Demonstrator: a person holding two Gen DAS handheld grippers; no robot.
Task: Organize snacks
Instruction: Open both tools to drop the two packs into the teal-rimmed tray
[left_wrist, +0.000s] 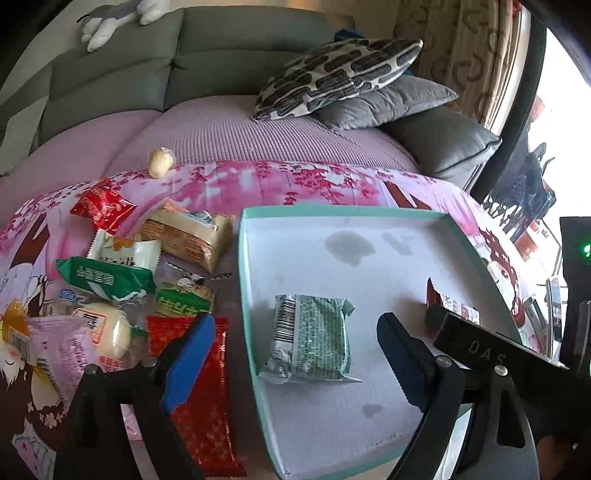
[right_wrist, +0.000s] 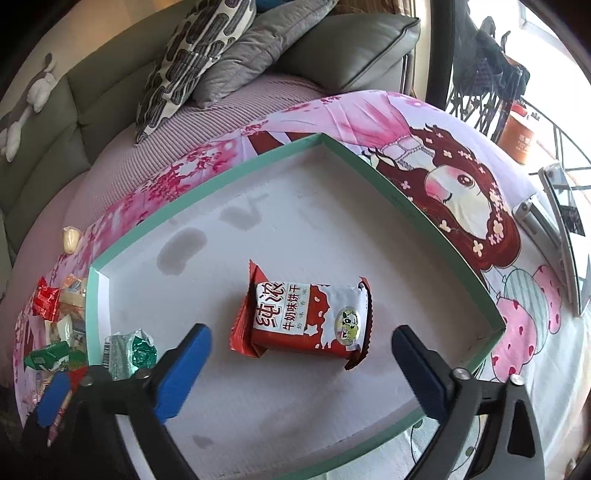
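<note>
A shallow teal-rimmed box lid (left_wrist: 332, 212) with a white floor lies on the table; it also shows in the right wrist view (right_wrist: 258, 157). A green-patterned snack pack (left_wrist: 312, 341) lies inside it, also seen in the right wrist view (right_wrist: 127, 352). A red milk-biscuit pack (right_wrist: 306, 319) lies in the middle of the box. My left gripper (left_wrist: 295, 354) is open, just in front of the green pack. My right gripper (right_wrist: 301, 369) is open, just in front of the red pack. A pile of loose snacks (left_wrist: 122, 273) lies left of the box.
A long red wrapper (left_wrist: 207, 398) lies under my left finger. A small wrapped bun (left_wrist: 160, 162) sits at the cloth's far edge. A sofa with cushions (left_wrist: 332, 77) stands behind. A phone and a silver object (right_wrist: 535, 218) lie right of the box.
</note>
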